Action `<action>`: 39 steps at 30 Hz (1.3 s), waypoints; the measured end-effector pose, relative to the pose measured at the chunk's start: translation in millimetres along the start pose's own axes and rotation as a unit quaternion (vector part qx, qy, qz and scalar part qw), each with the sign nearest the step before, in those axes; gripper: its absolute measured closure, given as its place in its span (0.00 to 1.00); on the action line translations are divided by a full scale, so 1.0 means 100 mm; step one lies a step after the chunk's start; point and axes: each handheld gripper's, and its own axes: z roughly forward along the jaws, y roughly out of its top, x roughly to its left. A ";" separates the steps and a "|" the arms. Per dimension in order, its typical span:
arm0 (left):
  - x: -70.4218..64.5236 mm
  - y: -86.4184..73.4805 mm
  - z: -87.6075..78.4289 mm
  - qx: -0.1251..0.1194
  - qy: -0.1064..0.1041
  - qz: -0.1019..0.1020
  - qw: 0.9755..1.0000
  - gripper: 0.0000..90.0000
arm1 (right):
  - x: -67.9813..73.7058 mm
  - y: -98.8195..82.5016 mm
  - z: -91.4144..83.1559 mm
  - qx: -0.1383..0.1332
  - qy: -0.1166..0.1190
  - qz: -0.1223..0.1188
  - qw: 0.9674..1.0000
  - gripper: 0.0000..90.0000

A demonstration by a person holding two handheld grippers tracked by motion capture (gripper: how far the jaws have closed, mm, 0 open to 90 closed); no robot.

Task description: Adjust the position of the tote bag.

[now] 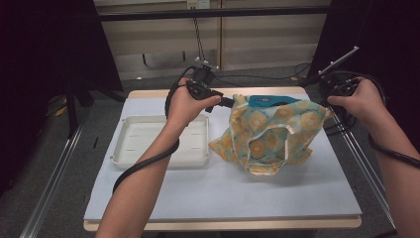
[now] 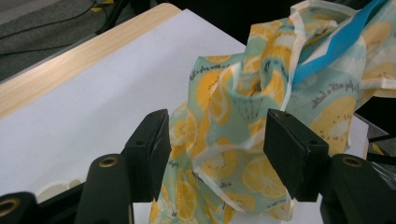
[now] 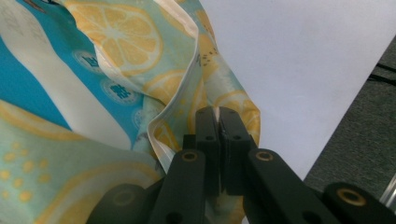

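The cloth bag (image 1: 270, 134), printed with lemon slices, stands slumped on the counter (image 1: 198, 193) right of centre, mouth held up, with a blue packet (image 1: 270, 101) showing at its top edge. My right gripper (image 3: 218, 122) is clenched on the bag's right rim, cloth pinched between the pads. My left gripper (image 2: 212, 149) is released: its jaws stand apart with the bag's left rim bunched between them, and the pads do not appear to press on it. I judge the step in hand to be letting go on the left while the right keeps the mouth up. To do it well I would draw the left gripper straight back so neither pad snags a fold, and keep the right steady so the packet does not tip out. A white tray (image 1: 148, 148) sits empty to the left, apart from the bag.
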 end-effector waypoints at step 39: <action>-0.11 -0.07 0.13 0.005 -0.019 0.002 1.000 0.49 | 0.42 0.17 -0.62 -0.041 0.008 -0.064 0.997 0.56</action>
